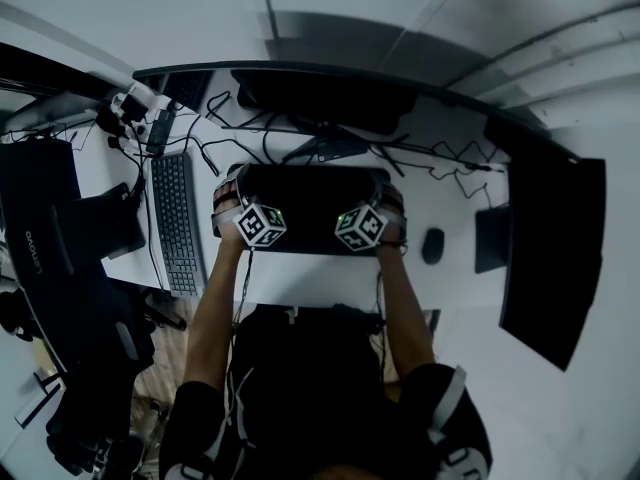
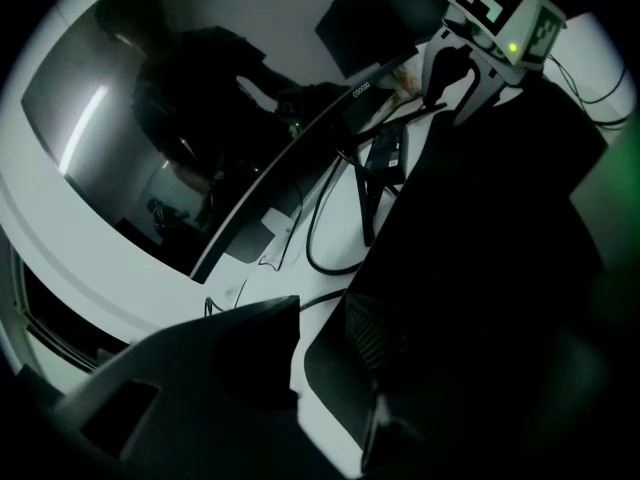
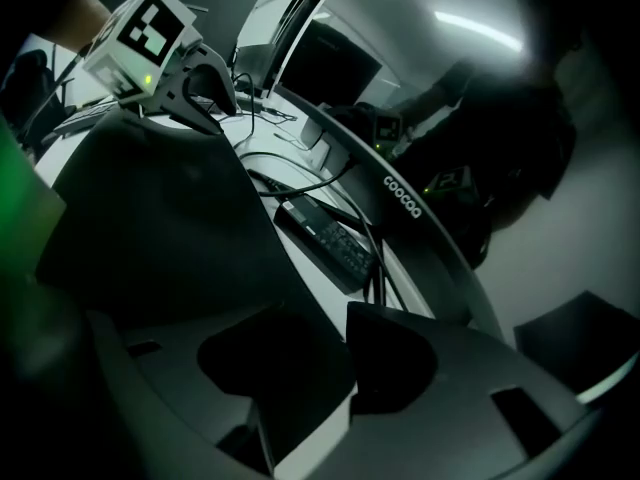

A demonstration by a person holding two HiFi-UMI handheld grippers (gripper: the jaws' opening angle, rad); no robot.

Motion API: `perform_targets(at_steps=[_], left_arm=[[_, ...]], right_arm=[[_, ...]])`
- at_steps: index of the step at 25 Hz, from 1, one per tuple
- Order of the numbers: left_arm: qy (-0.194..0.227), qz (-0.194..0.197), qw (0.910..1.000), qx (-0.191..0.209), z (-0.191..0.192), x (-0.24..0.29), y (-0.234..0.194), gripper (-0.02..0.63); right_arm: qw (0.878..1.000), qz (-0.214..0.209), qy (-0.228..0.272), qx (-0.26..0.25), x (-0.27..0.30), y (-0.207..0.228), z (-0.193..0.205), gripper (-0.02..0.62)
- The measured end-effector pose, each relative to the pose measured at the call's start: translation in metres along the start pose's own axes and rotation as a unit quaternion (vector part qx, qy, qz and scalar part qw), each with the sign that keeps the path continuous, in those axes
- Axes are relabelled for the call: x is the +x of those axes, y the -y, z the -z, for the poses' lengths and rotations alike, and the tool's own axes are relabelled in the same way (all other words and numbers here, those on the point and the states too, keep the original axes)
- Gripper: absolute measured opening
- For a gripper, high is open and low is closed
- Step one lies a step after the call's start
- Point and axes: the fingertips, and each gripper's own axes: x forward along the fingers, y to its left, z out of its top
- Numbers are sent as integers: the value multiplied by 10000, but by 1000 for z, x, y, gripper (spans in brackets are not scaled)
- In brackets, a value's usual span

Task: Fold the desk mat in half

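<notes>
While the left gripper point(image 2: 318, 320) has jaws apart beside the desk mat point(image 1: 310, 200), the right gripper point(image 3: 346, 320) jaws pinch it.

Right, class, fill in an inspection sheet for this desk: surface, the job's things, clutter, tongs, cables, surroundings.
Surface: white desk, bare in front of the mat.
Job's things: black desk mat, centred before the monitor.
Clutter: keyboard to the left, mouse to the right.
Grippers: left gripper at the mat's edge, tongs apart; right gripper tongs closed on the mat's edge.
Cables: loose black cables behind the mat.
Surroundings: curved monitor at the back, second screen on the right.
</notes>
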Motion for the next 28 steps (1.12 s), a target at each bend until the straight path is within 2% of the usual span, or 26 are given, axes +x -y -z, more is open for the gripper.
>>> perform_targets(at_steps=[4, 6, 8, 10, 13, 15, 18, 20, 23, 28], left_arm=[[210, -34, 9987, -472, -4, -26, -14, 141], [319, 30, 9963, -796, -4, -43, -19, 105], [429, 199, 9920, -1170, -3, -61, -19, 67], [650, 373, 9832, -1666, -4, -79, -19, 39], [1167, 612, 9593, -2496, -6, -113, -26, 8], [1470, 756, 9453, -2811, -9, -138, -32, 8], [1858, 779, 9307, -3053, -10, -182, -40, 7], [2105, 639, 9212, -3209, -6, -214, -45, 6], [2398, 439, 9130, -3272, 5, -259, -49, 6], [2718, 490, 9019, -3320, 24, -332, -43, 7]], right_arm=[[9991, 91, 100, 406, -20, 1, -2, 169], [9955, -24, 192, 928, -36, -2, -4, 167], [9852, -180, 328, 1674, -56, -3, -6, 152], [9715, -161, 504, 2309, -81, 3, -10, 90], [9510, 0, 800, 2988, -120, 11, -17, 53], [9357, 109, 999, 3382, -146, 13, -20, 38], [9167, 214, 1268, 3783, -190, 8, -24, 25], [9071, 221, 1413, 3958, -217, -1, -26, 21], [8953, 322, 1573, 4156, -253, -22, -22, 15], [8790, 466, 1858, 4366, -325, -59, -28, 11]])
